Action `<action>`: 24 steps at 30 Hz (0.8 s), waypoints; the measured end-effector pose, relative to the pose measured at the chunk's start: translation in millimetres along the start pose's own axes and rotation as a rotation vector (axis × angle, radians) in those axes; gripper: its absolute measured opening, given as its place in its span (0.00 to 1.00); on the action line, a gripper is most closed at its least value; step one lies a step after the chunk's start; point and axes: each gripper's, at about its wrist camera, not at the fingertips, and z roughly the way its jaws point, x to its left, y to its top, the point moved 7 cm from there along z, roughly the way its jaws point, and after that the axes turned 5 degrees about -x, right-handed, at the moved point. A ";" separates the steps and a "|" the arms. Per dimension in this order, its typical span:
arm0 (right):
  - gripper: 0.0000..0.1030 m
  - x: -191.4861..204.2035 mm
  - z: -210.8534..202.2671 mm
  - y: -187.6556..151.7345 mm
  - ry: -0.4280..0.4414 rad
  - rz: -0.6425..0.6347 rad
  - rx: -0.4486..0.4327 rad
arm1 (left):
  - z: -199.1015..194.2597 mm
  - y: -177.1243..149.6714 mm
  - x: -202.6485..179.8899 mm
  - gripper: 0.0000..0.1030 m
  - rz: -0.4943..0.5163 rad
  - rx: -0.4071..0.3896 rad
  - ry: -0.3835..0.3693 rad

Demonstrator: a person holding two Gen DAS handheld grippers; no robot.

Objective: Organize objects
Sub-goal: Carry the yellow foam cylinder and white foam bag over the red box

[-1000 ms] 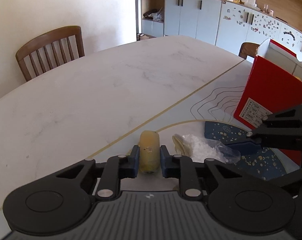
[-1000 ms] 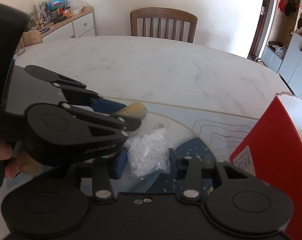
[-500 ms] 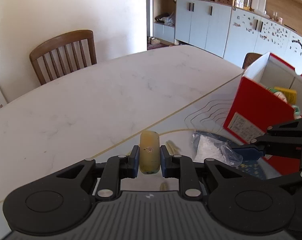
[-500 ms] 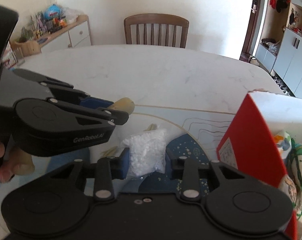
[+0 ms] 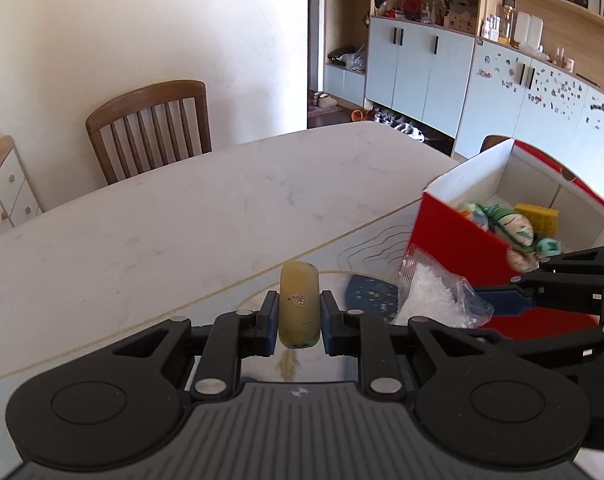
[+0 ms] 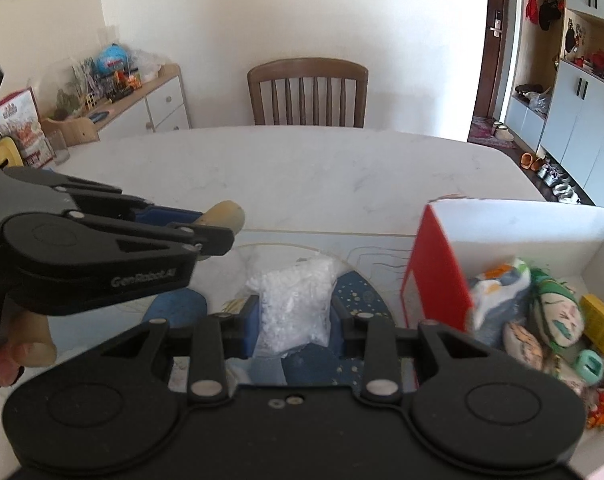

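Left wrist view shows the left claw pinching a yellowish capsule above the tabletop; the right claw squeezes a bag of white granules, which could slip before reaching the red box.

Box on table right of bag; chair behind table.

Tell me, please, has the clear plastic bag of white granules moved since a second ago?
Yes. The clear plastic bag of white granules, clamped by the right gripper, has risen off the blue-patterned mat beside the red cardboard box.
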 end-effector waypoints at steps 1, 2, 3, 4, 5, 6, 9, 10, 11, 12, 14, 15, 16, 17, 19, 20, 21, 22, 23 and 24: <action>0.31 -2.7 -5.8 1.3 0.007 0.008 -0.007 | -5.1 0.5 -3.0 0.20 -0.010 0.000 -0.002; 0.31 -5.4 -11.5 2.9 0.014 0.015 -0.013 | -10.0 2.1 -6.4 0.20 -0.017 0.001 -0.001; 0.31 -8.2 -16.7 4.3 0.020 0.020 -0.020 | -15.0 3.8 -10.1 0.20 -0.019 0.000 0.003; 0.31 -11.4 -23.0 5.6 0.026 0.023 -0.028 | -19.7 5.0 -13.6 0.20 -0.019 -0.002 0.007; 0.31 -14.4 -28.2 6.6 0.029 0.026 -0.035 | -24.0 6.5 -17.4 0.20 -0.021 -0.003 0.011; 0.31 -17.8 -33.8 7.7 0.033 0.028 -0.042 | -28.2 7.9 -21.7 0.20 -0.024 -0.004 0.013; 0.31 -30.3 -50.8 10.0 0.043 0.027 -0.061 | -37.9 10.0 -35.8 0.20 -0.038 -0.007 0.011; 0.31 -36.0 -56.5 10.3 0.046 0.027 -0.067 | -40.3 10.5 -40.7 0.20 -0.040 -0.009 0.012; 0.31 -40.8 -60.8 9.7 0.046 0.026 -0.073 | -42.8 11.3 -46.5 0.20 -0.042 -0.011 0.013; 0.31 -46.4 -65.5 8.6 0.044 0.025 -0.076 | -45.3 13.1 -52.9 0.20 -0.046 -0.012 0.012; 0.31 -59.3 -72.9 5.8 0.042 0.033 -0.070 | -49.1 15.2 -65.8 0.20 -0.046 -0.016 0.007; 0.31 -66.0 -76.5 4.7 0.040 0.035 -0.069 | -50.3 16.4 -72.9 0.20 -0.041 -0.019 0.007; 0.31 -72.6 -80.1 3.6 0.036 0.033 -0.069 | -50.9 17.3 -79.0 0.20 -0.037 -0.021 0.008; 0.31 -79.8 -83.7 2.4 0.031 0.031 -0.068 | -51.3 18.7 -86.2 0.20 -0.035 -0.022 0.006; 0.31 -93.3 -90.6 -0.1 0.024 0.036 -0.070 | -50.3 21.5 -100.4 0.20 -0.036 -0.022 -0.002; 0.32 -100.2 -93.6 -1.3 0.021 0.035 -0.071 | -49.5 23.3 -107.9 0.20 -0.034 -0.023 -0.006; 0.32 -107.2 -96.4 -2.0 0.016 0.035 -0.072 | -48.1 25.1 -115.5 0.20 -0.030 -0.023 -0.010; 0.32 -114.7 -99.3 -3.1 0.011 0.035 -0.074 | -46.5 27.0 -122.9 0.20 -0.025 -0.024 -0.015; 0.32 -121.7 -101.8 -4.3 0.008 0.034 -0.074 | -44.7 28.7 -130.5 0.20 -0.020 -0.025 -0.019; 0.32 -129.6 -103.8 -4.7 0.002 0.033 -0.075 | -42.4 30.5 -138.2 0.20 -0.014 -0.025 -0.023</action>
